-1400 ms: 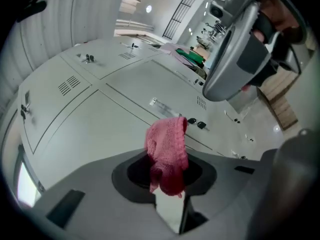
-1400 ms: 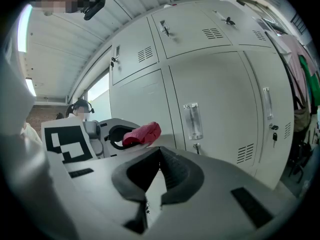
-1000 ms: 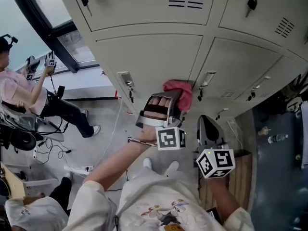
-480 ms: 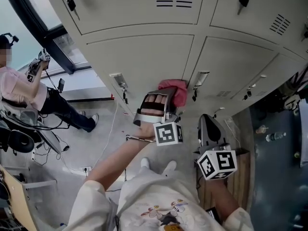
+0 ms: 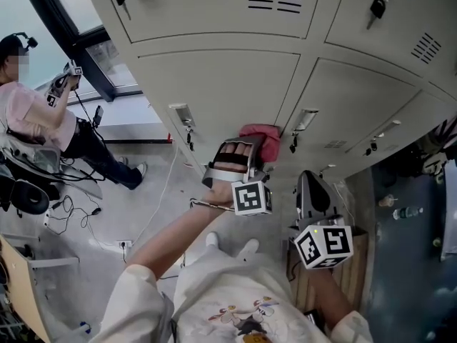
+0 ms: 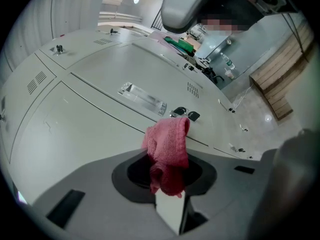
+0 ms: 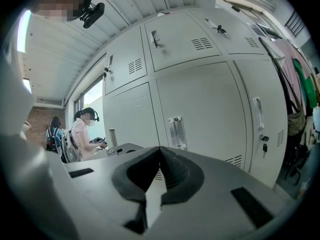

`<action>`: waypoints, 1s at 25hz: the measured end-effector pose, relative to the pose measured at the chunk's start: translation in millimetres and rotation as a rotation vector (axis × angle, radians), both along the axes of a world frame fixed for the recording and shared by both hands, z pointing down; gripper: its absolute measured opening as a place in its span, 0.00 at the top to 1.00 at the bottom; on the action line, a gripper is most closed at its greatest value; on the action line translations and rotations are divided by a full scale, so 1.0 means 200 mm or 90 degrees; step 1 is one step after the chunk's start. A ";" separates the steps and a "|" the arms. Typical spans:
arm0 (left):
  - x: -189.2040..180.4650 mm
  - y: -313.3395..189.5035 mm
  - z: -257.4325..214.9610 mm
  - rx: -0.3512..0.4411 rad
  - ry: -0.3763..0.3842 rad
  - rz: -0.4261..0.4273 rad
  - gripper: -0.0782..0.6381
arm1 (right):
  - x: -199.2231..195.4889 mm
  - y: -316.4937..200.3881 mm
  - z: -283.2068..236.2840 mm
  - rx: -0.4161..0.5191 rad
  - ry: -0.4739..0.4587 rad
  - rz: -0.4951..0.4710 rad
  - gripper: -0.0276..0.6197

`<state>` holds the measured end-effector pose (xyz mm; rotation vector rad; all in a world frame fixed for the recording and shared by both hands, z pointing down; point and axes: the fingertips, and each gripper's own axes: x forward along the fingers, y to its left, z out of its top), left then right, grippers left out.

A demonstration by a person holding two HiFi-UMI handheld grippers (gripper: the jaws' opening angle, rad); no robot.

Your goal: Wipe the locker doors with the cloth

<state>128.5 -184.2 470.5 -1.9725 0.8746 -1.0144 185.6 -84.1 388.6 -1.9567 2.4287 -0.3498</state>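
Cloth (image 6: 167,149): pink knit, judged soft, light and limp | was pinched by its bunched end, a sound hold, in closed left tongs (image 6: 168,191), free end at locker door (image 5: 221,84) | right tongs (image 7: 160,154) were closed, empty.

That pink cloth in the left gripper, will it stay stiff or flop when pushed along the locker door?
Probably floppy: the cloth droops in folds over the left gripper. It looks light, since a small pinch holds it up. Its knitted weave will likely drag on the door, not slip.

Bright daylight, perhaps window-lit; fisheye-warped edges.
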 end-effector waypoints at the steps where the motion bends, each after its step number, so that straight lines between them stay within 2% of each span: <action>1: 0.00 0.00 0.01 -0.004 0.000 -0.001 0.75 | 0.00 0.00 0.00 0.000 0.000 -0.001 0.95; 9: 0.01 -0.02 0.15 -0.014 0.024 -0.003 0.75 | -0.03 -0.02 0.01 -0.008 0.003 -0.011 0.95; 13: -0.01 -0.02 0.18 -0.035 0.003 -0.012 0.75 | -0.04 -0.03 0.02 -0.011 0.000 -0.014 0.95; 25: -0.01 -0.03 0.33 -0.051 -0.027 -0.008 0.75 | -0.06 -0.06 0.05 -0.016 -0.004 -0.017 0.95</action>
